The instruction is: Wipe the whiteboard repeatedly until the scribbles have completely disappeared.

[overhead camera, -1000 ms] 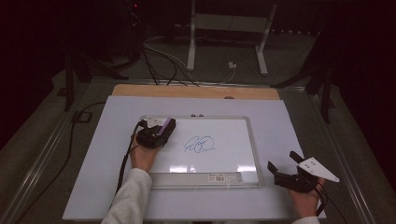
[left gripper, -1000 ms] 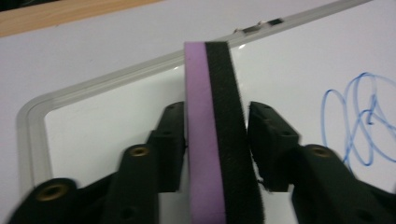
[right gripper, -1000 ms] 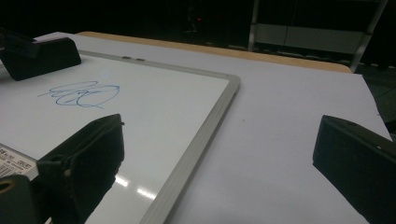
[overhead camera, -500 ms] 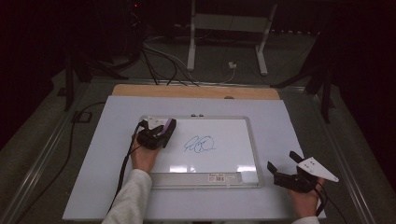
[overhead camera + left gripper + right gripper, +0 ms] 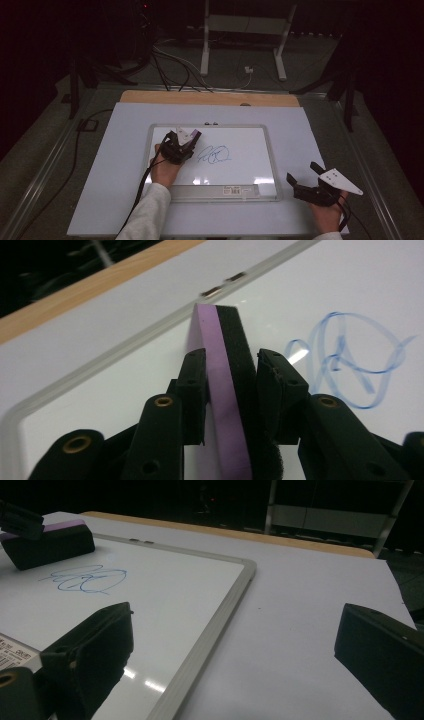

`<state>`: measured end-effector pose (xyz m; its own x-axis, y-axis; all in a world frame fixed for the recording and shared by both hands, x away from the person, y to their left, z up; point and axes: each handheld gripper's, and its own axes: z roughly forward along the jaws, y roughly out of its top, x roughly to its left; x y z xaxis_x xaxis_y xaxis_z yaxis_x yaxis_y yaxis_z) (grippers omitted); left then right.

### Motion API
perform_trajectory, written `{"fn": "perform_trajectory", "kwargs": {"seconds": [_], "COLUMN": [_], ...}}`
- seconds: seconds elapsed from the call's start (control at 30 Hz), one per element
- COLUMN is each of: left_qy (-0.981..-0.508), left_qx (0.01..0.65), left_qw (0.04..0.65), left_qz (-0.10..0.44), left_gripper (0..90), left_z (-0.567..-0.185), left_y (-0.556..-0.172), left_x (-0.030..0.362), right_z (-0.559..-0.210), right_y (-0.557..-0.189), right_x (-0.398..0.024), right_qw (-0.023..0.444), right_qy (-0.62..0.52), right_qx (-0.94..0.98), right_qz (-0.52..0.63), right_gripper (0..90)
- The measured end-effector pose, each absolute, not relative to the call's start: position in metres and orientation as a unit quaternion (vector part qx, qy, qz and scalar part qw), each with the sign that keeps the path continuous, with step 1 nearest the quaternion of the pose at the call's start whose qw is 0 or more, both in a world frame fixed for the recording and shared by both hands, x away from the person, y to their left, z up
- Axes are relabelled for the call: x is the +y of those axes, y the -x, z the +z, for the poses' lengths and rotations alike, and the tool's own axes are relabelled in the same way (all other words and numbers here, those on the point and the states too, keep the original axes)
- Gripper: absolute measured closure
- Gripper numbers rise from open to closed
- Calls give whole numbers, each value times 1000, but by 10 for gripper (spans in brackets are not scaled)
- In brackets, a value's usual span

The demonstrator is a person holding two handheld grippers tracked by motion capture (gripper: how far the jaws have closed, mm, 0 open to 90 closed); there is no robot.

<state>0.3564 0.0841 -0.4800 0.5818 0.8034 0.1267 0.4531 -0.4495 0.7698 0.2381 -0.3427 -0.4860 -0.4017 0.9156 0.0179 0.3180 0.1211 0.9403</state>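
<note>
Left gripper (image 5: 186,142) with its fingers (image 5: 194,390) clamped on a whiteboard eraser (image 5: 227,385), purple backing on one side and black felt on the other. In the high view the eraser sits at about 9 o'clock from the blue scribble (image 5: 214,155) and just beside it, over the upper left part of the whiteboard (image 5: 270,150). The eraser is gripped across its thickness, probably so that its long felt face can be swept flat over the marks; its placement next to the scribble suggests the wiping stroke is about to begin, the ink being as yet unsmeared.

Right gripper (image 5: 306,180), fingers (image 5: 90,650) spread wide with nothing between them, rests on the worktop (image 5: 310,125) at about 4 o'clock from the board, well apart from the scribble. It is parked off the frame, apparently to keep the writing surface free for the other hand.

Writing: the blue marks form loops that read as no word. A small barcode label (image 5: 239,190) lies on the board's near rail; its print is too small to read. No brand can be made out.
</note>
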Motion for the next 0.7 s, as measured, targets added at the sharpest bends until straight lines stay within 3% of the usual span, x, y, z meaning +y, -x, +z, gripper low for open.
{"fn": "perform_trajectory", "kwargs": {"seconds": [0.37, 0.57, 0.7], "left_qy": [-795, -777, -776], "left_qx": [413, 448, 460], "left_qw": [397, 409, 398], "left_qz": [198, 170, 164], "left_gripper": [647, 440, 363], "left_z": [-480, -484, -491], "left_y": [-360, -367, -371], "left_x": [88, 91, 88], "right_z": [-486, -486, -486], "right_y": [-238, -238, -238], "right_x": [-344, -343, -343], "right_qw": [308, 307, 306], "right_qy": [-454, -453, -454], "right_qx": [681, 681, 681], "right_qz": [485, 486, 486], "right_gripper": [21, 21, 21]}}
